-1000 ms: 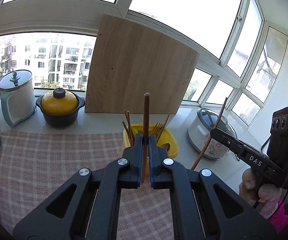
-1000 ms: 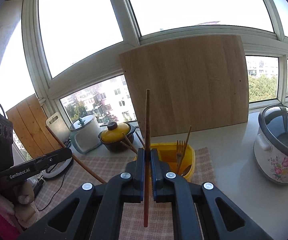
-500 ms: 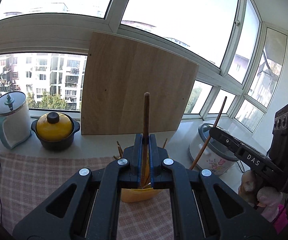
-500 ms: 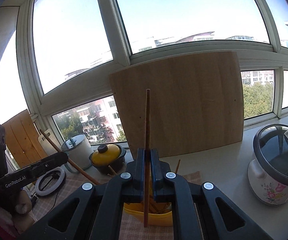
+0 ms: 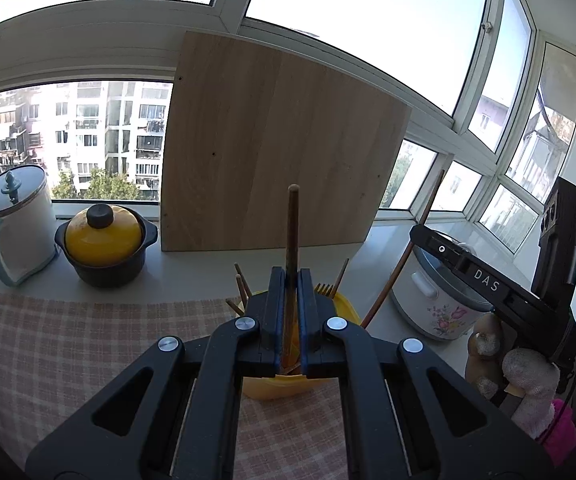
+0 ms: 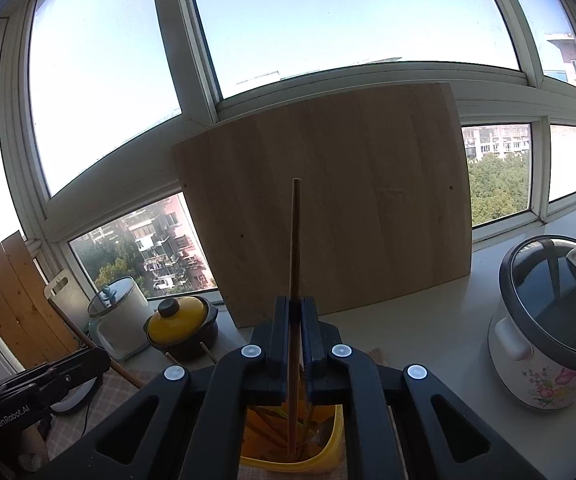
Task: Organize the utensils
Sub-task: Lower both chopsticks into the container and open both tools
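My left gripper (image 5: 291,276) is shut on a dark wooden utensil handle (image 5: 293,232) that stands upright between the jaws. Its lower end reaches down into the yellow utensil holder (image 5: 272,390), which sits directly under the jaws with several chopsticks and a fork (image 5: 324,289) in it. My right gripper (image 6: 296,304) is shut on a thin wooden chopstick (image 6: 295,240), whose lower end hangs inside the yellow holder (image 6: 328,456). Each view shows the other hand's tool at its edge: the right gripper (image 5: 422,236) and the left gripper (image 6: 98,356).
A large wooden board (image 5: 280,148) leans on the window behind the holder. A yellow-lidded pot (image 5: 104,240) and a white lidded jar (image 5: 18,220) stand at the left, a flowered rice cooker (image 6: 552,328) at the right. A checked cloth (image 5: 88,344) covers the counter.
Both grippers have moved forward over the yellow holder, which now lies right under the jaws. Each still holds its stick, with the lower ends now inside the holder.
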Action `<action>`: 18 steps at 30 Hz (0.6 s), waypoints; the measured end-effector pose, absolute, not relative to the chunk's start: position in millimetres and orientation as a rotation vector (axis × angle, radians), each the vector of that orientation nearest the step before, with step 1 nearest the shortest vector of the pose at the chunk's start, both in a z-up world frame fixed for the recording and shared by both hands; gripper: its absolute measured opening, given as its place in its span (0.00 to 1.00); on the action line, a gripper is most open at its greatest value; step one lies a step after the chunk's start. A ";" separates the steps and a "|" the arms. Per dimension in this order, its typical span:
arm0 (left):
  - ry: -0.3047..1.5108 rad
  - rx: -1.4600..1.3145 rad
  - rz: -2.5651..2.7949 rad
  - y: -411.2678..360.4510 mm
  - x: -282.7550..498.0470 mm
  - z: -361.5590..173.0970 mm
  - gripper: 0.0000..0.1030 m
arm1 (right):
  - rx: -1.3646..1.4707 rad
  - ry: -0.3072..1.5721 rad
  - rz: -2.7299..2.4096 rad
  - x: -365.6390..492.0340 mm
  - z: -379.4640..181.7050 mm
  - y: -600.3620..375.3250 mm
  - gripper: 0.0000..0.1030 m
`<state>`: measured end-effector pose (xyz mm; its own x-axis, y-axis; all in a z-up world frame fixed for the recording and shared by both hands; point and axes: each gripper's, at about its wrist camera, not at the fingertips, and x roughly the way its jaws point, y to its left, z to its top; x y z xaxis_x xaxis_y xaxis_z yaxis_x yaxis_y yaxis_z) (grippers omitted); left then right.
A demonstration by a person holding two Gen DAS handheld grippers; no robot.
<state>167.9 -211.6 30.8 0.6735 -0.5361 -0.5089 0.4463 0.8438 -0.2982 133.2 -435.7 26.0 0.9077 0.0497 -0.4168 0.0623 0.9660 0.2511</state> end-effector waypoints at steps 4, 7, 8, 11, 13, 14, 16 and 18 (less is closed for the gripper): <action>0.637 -0.155 -0.558 -213.7 169.1 23.6 0.03 | 0.263 0.459 0.002 138.0 14.6 -432.5 0.03; 0.653 -0.158 -0.560 -215.0 169.8 18.1 0.03 | 0.270 0.482 0.017 140.0 5.4 -430.6 0.03; 0.658 -0.157 -0.561 -215.3 170.0 16.5 0.03 | 0.269 0.490 0.022 140.4 2.6 -429.2 0.03; 0.668 -0.150 -0.564 -216.8 170.0 12.1 0.03 | 0.259 0.512 0.037 140.1 -4.7 -425.7 0.03; 0.673 -0.149 -0.564 -216.7 169.5 9.4 0.03 | 0.256 0.526 0.047 139.3 -9.2 -424.2 0.03; 0.678 -0.150 -0.563 -216.4 169.9 7.7 0.03 | 0.256 0.532 0.051 138.9 -11.1 -423.3 0.03; 0.686 -0.151 -0.563 -216.0 168.9 4.3 0.03 | 0.258 0.541 0.055 137.8 -14.5 -422.8 0.03; 0.693 -0.151 -0.563 -215.6 168.3 1.3 0.03 | 0.263 0.551 0.059 136.7 -18.1 -423.0 0.03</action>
